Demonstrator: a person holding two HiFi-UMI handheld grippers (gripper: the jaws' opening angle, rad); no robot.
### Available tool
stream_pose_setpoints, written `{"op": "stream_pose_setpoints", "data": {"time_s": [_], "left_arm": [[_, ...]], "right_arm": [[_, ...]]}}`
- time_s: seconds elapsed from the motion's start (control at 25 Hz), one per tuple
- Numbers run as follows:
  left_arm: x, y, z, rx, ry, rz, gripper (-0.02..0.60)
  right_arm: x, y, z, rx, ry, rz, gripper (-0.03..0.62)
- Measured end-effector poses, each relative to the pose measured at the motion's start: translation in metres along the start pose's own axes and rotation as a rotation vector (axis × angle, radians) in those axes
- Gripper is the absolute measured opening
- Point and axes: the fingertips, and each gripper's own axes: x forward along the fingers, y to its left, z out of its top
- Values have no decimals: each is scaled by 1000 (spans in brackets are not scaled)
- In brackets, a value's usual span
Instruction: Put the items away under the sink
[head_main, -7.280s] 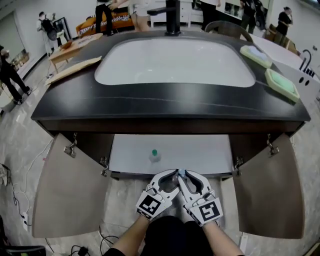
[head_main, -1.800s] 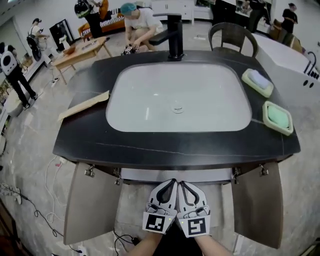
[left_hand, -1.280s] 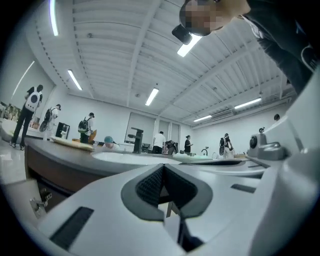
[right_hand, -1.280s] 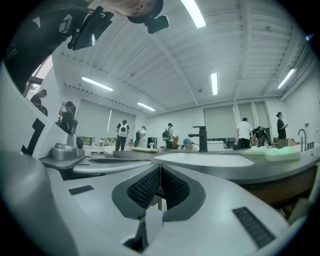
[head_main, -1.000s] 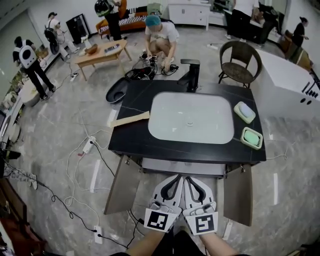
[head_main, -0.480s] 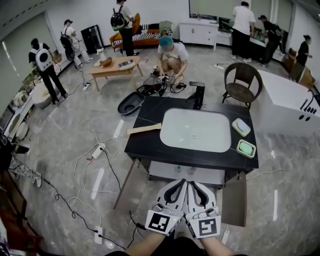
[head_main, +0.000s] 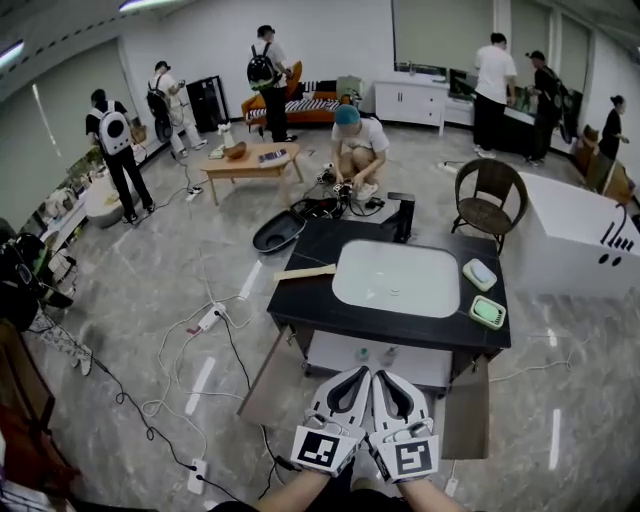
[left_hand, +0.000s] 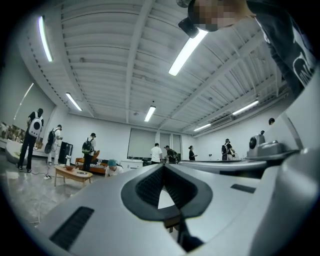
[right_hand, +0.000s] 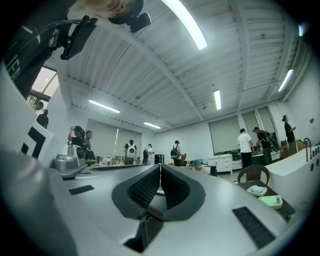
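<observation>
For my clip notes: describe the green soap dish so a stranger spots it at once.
Find the black sink counter mid-room, then its right end in the head view. Of two dishes, the green soap dish lies nearer the camera; the other dish holds pale soap.

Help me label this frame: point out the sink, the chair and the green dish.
sink (head_main: 372, 276), head view, bare basin floor.
chair (head_main: 487, 212), head view, its seat.
green dish (head_main: 476, 305), head view, its left rim.
</observation>
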Motion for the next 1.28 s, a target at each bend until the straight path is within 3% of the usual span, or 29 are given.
{"op": "stream_pose_setpoints", "data": {"time_s": [0.76, 1.12, 1.28], "left_arm": [[-34, -27, 21, 50, -21, 52, 8], [-10, 22, -1, 14, -27, 89, 8], [8, 66, -12, 32, -29, 113, 8]], "right_arm": [[-39, 19, 21, 8, -42, 56, 34], [13, 15, 1, 10, 21, 90, 34], [61, 18, -19, 18, 2, 160, 34]]}}
